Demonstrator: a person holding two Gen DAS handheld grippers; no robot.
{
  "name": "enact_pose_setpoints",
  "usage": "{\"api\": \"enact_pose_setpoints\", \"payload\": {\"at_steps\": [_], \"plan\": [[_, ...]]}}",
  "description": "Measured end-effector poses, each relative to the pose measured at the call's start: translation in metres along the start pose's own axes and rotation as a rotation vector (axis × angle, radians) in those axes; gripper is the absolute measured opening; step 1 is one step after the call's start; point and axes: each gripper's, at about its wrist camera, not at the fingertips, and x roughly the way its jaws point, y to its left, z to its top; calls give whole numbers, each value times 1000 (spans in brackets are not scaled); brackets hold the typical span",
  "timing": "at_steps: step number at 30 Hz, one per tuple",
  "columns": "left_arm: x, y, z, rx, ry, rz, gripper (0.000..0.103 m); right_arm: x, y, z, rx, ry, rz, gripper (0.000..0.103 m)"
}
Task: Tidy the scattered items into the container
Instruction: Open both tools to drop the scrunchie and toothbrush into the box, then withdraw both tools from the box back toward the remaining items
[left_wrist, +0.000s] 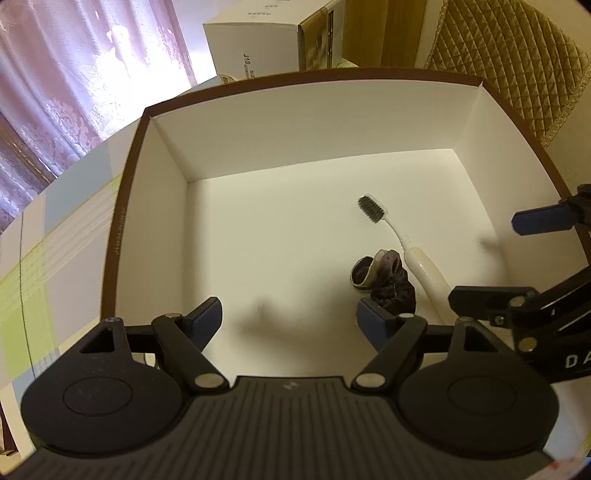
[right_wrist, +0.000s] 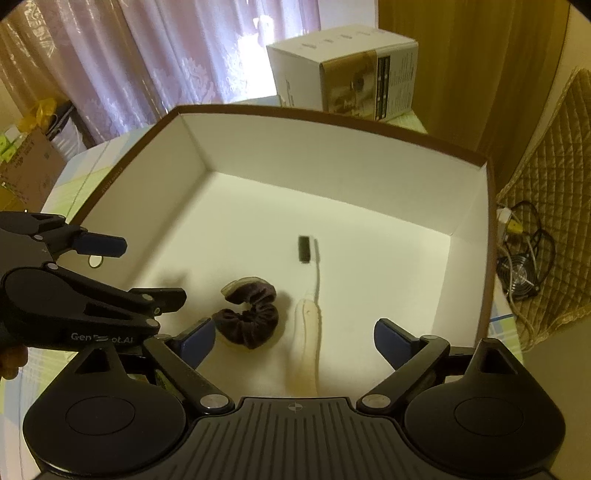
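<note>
Two empty grippers over the open container

The left gripper (left_wrist: 290, 317) and right gripper (right_wrist: 294, 338) both hang spread wide, pinching nothing, above the brown-rimmed container (left_wrist: 295, 122); a toothbrush (left_wrist: 402, 243) and dark scrunchie (left_wrist: 388, 282) lie touching on its white floor, near the front

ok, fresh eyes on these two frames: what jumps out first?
The big brown-rimmed box with its white inside fills both views. On its floor, near the front, a dark scrunchie lies just left of a white toothbrush whose dark bristles point to the far wall. The left gripper and right gripper hang open over it, holding nothing.
</note>
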Motion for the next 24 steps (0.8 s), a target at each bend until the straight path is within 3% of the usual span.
{"api": "enact_pose_setpoints", "payload": {"at_steps": [9,24], "plan": [[-31,-1,-11,4,-86,51,92,-27,9,-16,-26,-82,-48,98],[-91,-10,-38,24,-206,37,94,-78,30,-40,-54,-215,-83,101]]}}
